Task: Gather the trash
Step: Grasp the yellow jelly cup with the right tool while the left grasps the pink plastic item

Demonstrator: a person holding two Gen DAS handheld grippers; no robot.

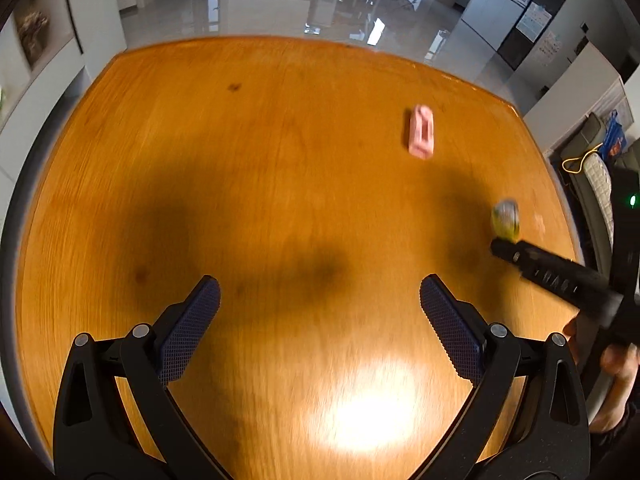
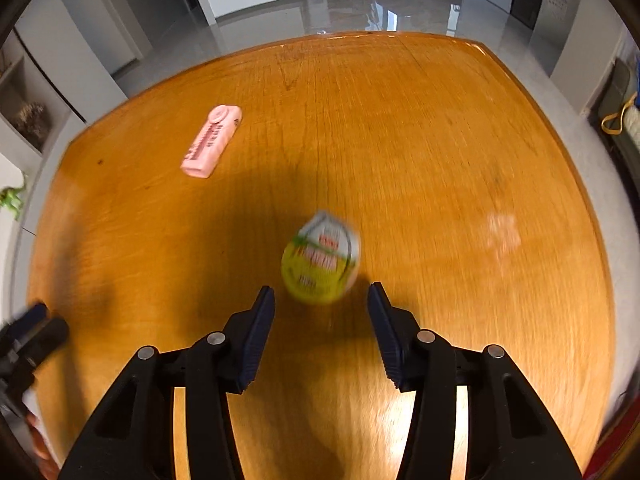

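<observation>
A crumpled yellow-green and white cup [image 2: 321, 258] lies on the orange wooden table [image 2: 440, 140], blurred. My right gripper [image 2: 320, 289] is open, and the cup sits just beyond its fingertips, not touched by the pads. A pink oblong packet [image 2: 211, 141] lies flat at the far left. In the left wrist view my left gripper [image 1: 320, 284] stands wide open over bare wood, with nothing between its fingers. There the pink packet [image 1: 421, 131] is far ahead to the right. The cup [image 1: 505, 219] is at the right edge, with the right gripper's finger [image 1: 516, 254] beside it.
A pale blurred patch [image 2: 502, 232] shows on the wood right of the cup. The table's rounded edge [image 1: 132, 52] drops to a glossy grey floor. A chair with a yellow strap [image 1: 588, 160] stands past the right edge. A person's hand [image 1: 618, 360] holds the right gripper.
</observation>
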